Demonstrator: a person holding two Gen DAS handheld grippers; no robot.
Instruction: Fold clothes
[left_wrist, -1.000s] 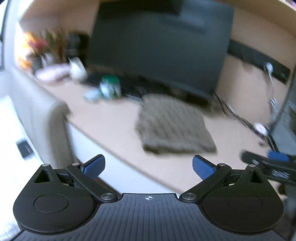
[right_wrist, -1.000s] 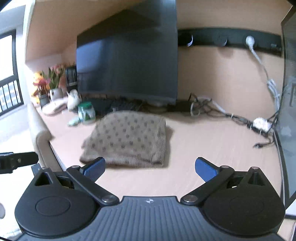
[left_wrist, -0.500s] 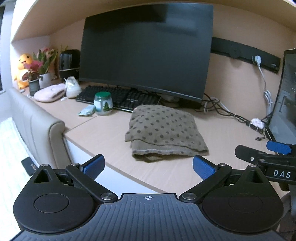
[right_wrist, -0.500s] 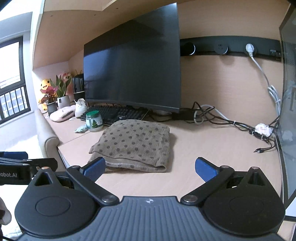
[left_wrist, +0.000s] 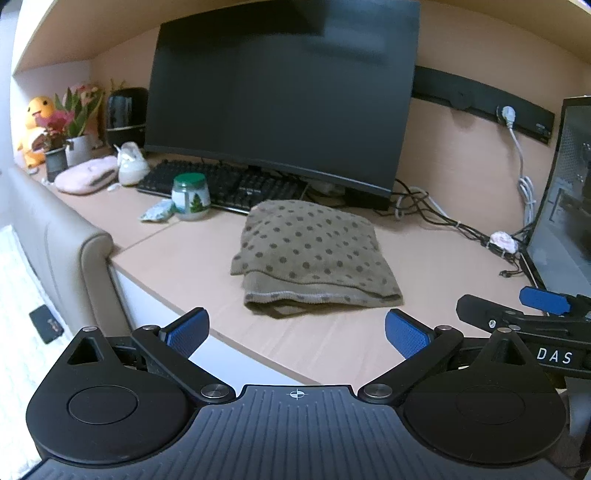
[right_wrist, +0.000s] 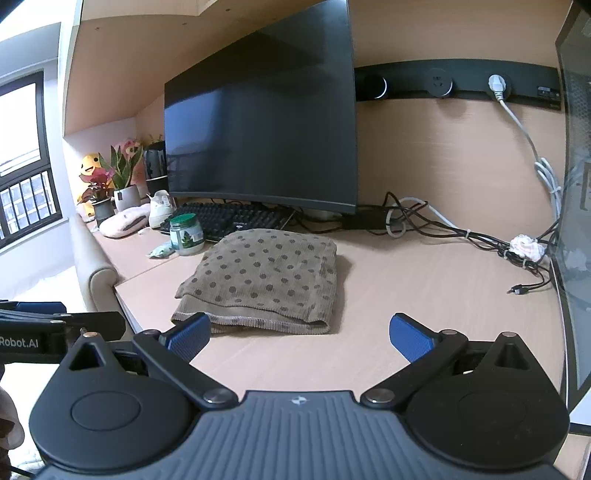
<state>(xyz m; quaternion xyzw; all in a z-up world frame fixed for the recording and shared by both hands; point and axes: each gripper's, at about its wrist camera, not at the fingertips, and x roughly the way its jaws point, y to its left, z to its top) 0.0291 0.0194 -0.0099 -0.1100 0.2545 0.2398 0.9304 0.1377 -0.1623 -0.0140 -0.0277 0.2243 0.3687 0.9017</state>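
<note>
A brown knit garment with dark dots (left_wrist: 314, 258) (right_wrist: 262, 277) lies folded into a thick rectangle on the light wooden desk (left_wrist: 192, 266) (right_wrist: 424, 295), in front of the monitor. My left gripper (left_wrist: 295, 334) hangs open near the desk's front edge, short of the garment, with nothing between its blue pads. My right gripper (right_wrist: 299, 336) is open too, held just before the garment's near hem and empty. The right gripper shows at the right edge of the left wrist view (left_wrist: 524, 314). The left gripper shows at the left edge of the right wrist view (right_wrist: 55, 325).
Behind the garment stand a large black monitor (left_wrist: 280, 96) (right_wrist: 266, 129) and a keyboard (left_wrist: 229, 184). A green-lidded jar (left_wrist: 190, 192) (right_wrist: 185, 234) sits to the left. Cables (right_wrist: 461, 232) trail at the right near a dark computer case (left_wrist: 565, 206). A padded beige headboard (left_wrist: 62, 251) borders the desk's left.
Both wrist views have steadied and pulled back slightly from the desk. The garment has not moved, and both grippers have stayed open.
</note>
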